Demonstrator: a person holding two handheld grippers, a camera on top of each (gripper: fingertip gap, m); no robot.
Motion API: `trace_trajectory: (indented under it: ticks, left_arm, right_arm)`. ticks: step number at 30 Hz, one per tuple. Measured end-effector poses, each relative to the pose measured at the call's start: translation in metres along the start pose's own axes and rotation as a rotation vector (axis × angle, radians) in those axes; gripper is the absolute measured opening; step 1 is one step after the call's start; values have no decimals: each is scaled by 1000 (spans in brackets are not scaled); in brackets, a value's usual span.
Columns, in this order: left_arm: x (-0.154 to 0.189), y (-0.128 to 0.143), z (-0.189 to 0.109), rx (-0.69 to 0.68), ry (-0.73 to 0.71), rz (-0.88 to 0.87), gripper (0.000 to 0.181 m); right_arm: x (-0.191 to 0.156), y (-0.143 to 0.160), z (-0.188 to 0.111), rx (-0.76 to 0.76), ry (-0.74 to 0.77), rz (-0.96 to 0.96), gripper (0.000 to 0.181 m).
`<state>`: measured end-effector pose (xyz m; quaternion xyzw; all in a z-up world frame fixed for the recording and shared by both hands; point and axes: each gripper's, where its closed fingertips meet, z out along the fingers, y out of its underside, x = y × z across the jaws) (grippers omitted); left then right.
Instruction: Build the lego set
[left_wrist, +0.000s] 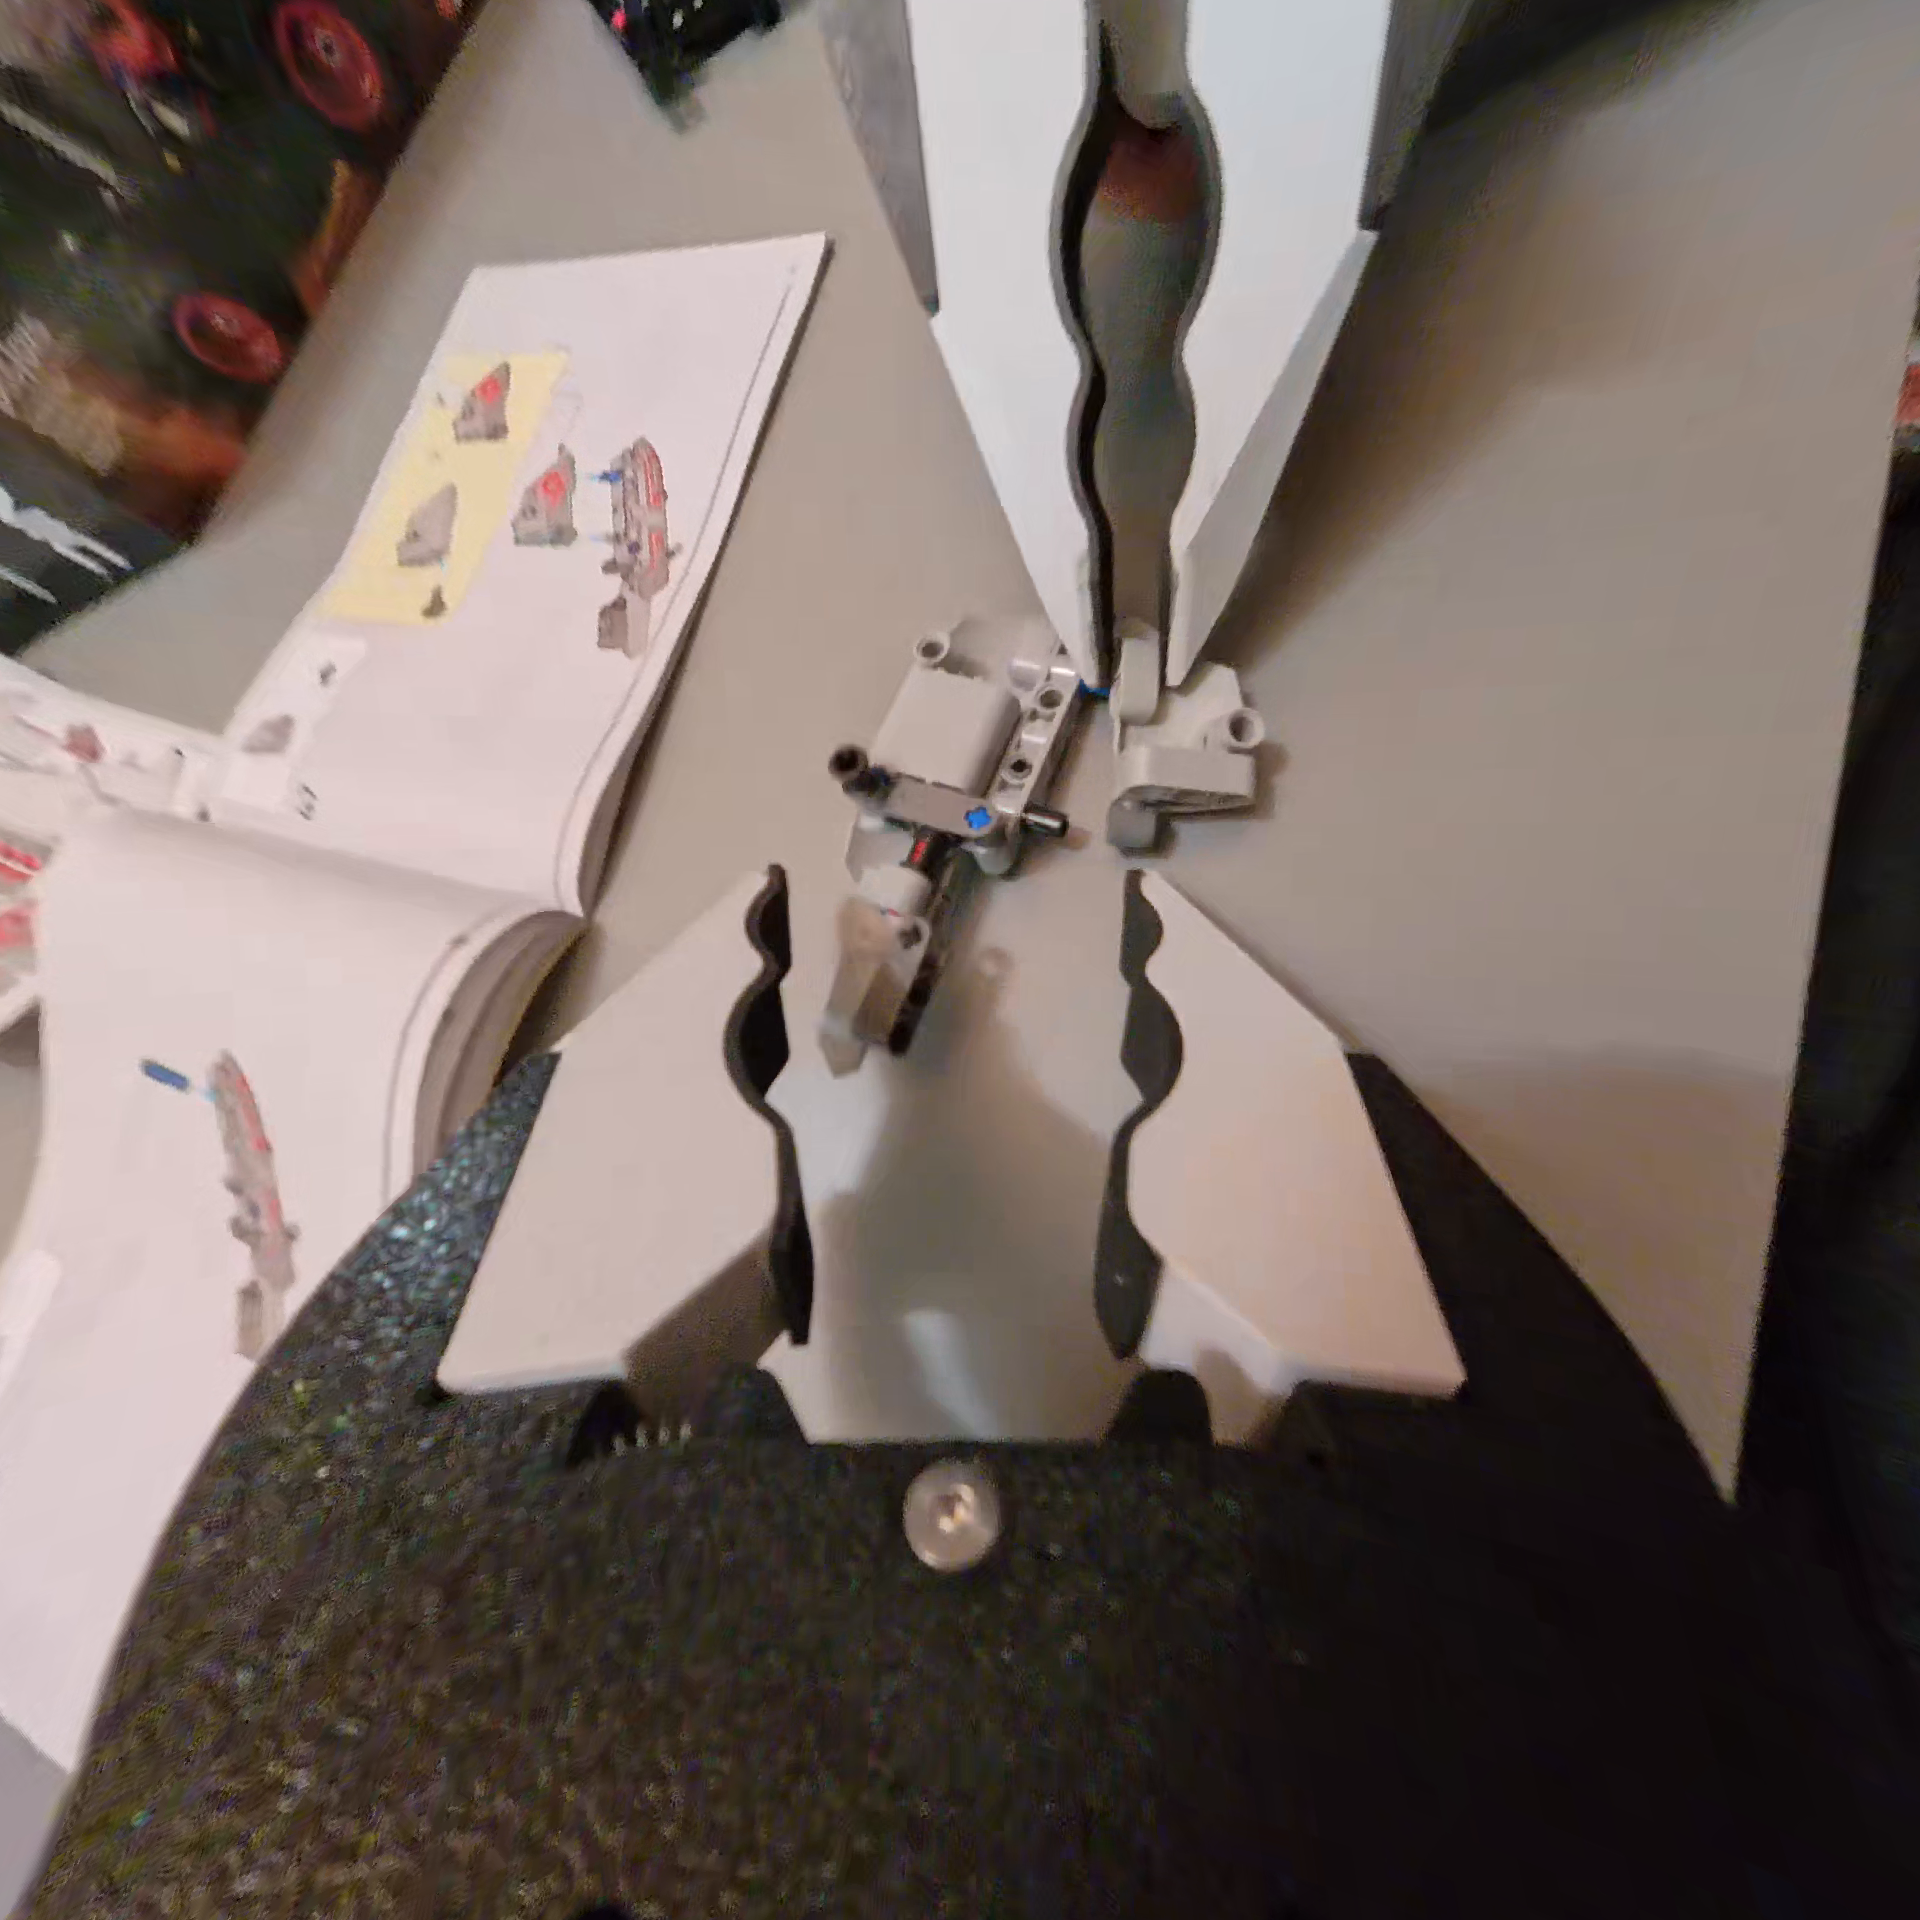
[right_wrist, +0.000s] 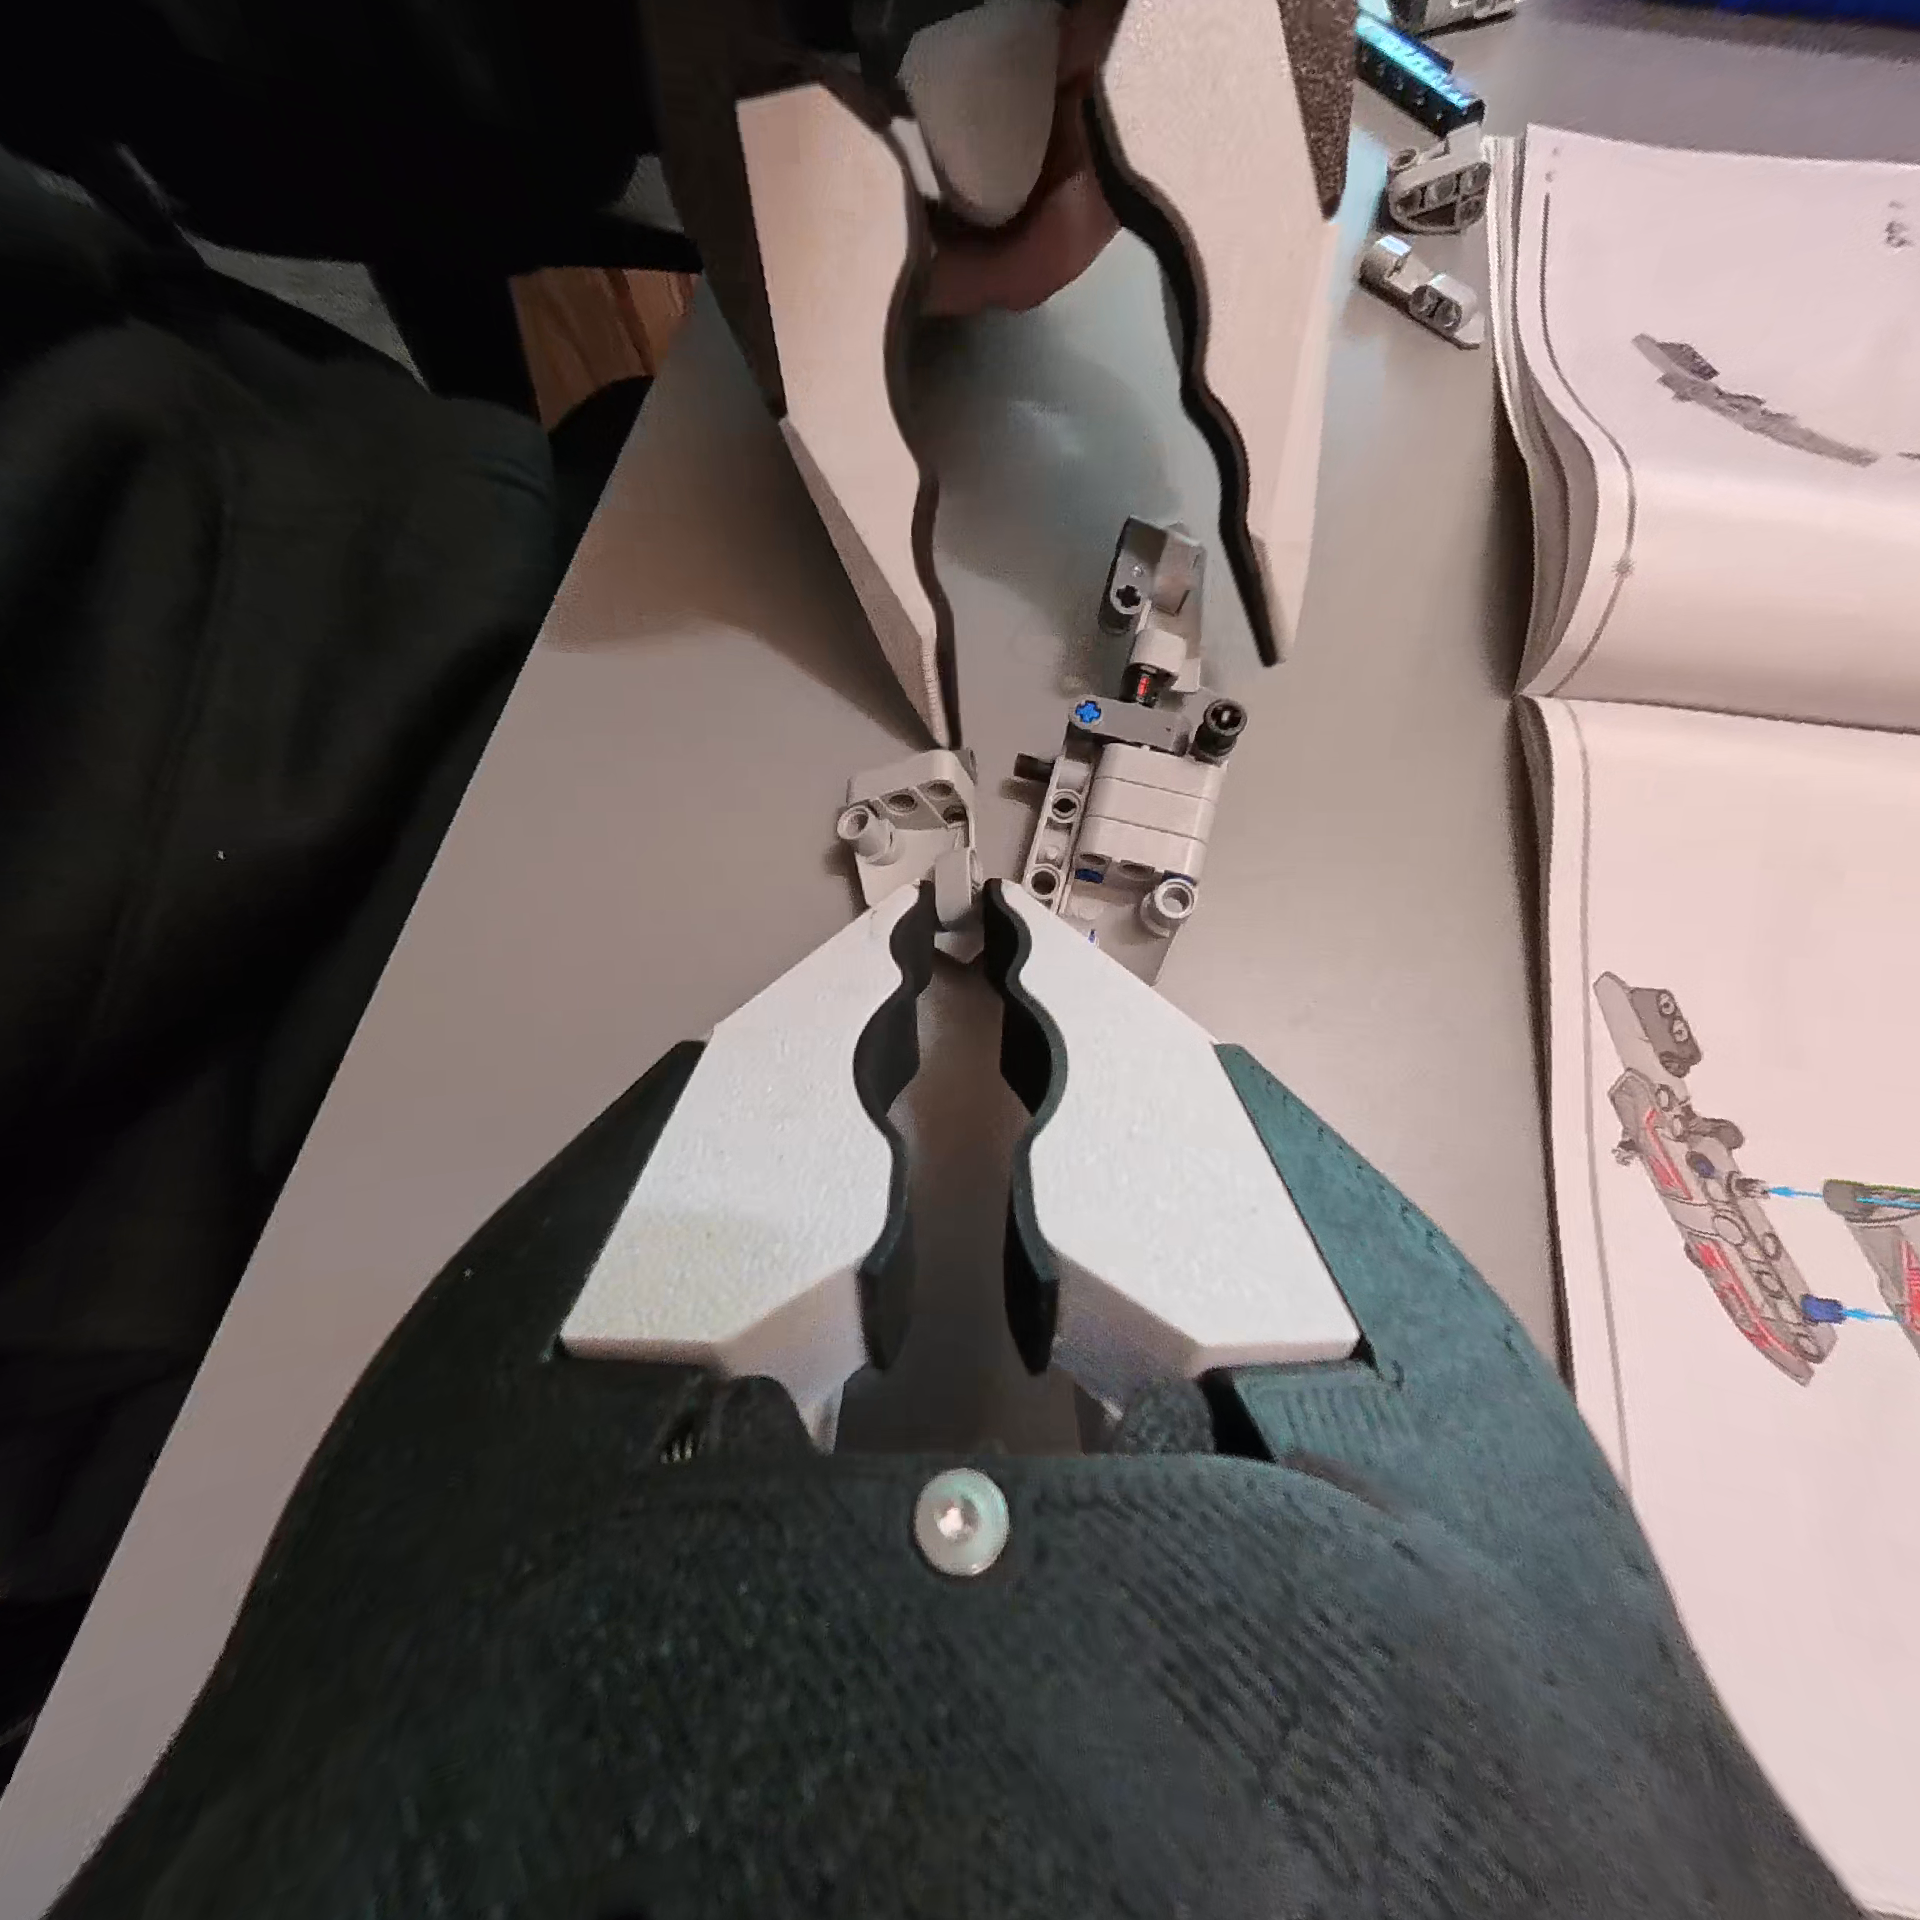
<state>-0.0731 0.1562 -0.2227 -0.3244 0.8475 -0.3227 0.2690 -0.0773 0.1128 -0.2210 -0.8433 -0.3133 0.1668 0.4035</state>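
Observation:
A grey lego assembly with a blue pin and black pegs lies on the grey table. My left gripper is open, and the assembly's thin tail end lies between its fingers, untouched. My right gripper is shut on the small grey connector of a white panel piece, which sits just left of the assembly in the right wrist view. That panel piece and the right gripper also show from above in the left wrist view. The left gripper shows open in the right wrist view.
An open instruction booklet lies beside the assembly and also shows in the right wrist view. Loose grey pieces and a black beam lie at the back. A box with red wheels sits far left. The table edge is close.

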Motion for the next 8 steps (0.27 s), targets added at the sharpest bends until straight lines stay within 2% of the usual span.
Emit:
trace_trajectory:
  ticks: [1,5,8]
  left_arm:
    - [-2,-1,0,0,-4,15,64]
    - [-6,-1,4,-17,68,-8,75]
    - [0,-5,6,-17,168,-22,74]
  right_arm:
    - [2,-1,-1,7,8,12,8]
    - [-2,-1,-2,14,-27,98,8]
    - [-3,-1,-2,16,-12,139,8]
